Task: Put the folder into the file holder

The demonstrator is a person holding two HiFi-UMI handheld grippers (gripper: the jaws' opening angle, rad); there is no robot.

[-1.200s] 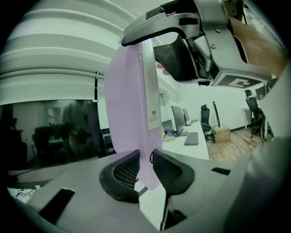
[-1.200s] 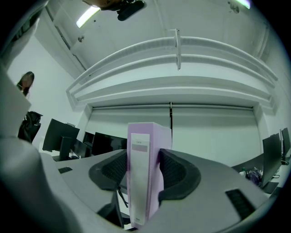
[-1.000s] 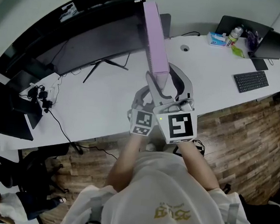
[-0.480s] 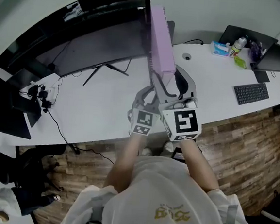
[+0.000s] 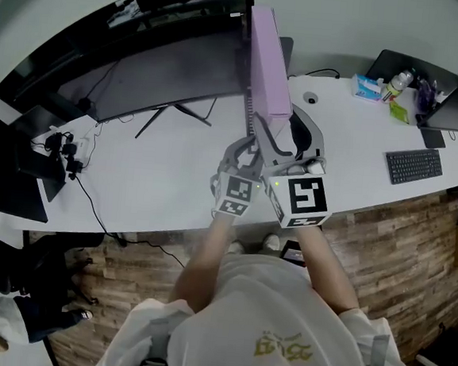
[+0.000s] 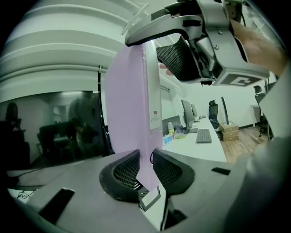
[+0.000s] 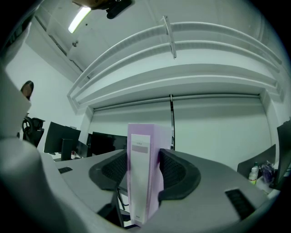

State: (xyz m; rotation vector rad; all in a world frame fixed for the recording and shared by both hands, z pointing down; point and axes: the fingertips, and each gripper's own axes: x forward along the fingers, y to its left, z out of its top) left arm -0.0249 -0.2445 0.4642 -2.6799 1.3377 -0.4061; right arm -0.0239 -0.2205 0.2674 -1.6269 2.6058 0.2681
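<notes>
Holding the lilac folder (image 5: 270, 62) up with both grippers, I have it in the air above the white surface (image 5: 158, 172), its far end reaching toward the wide dark monitor (image 5: 159, 72). My left gripper (image 5: 250, 143) has its jaws nearly together, clamped on a thin edge of the folder; in the left gripper view the lilac panel rises upright out of the pads. My right gripper (image 5: 285, 139) sits just beside it, jaws set wider and clamped across the folder's thickness. In the right gripper view the labelled spine faces the camera, squeezed between both pads. Off to the right on the surface, well apart from the folder, lie a keyboard (image 5: 412, 165), a laptop (image 5: 410, 70) and a water bottle (image 5: 397, 80).
</notes>
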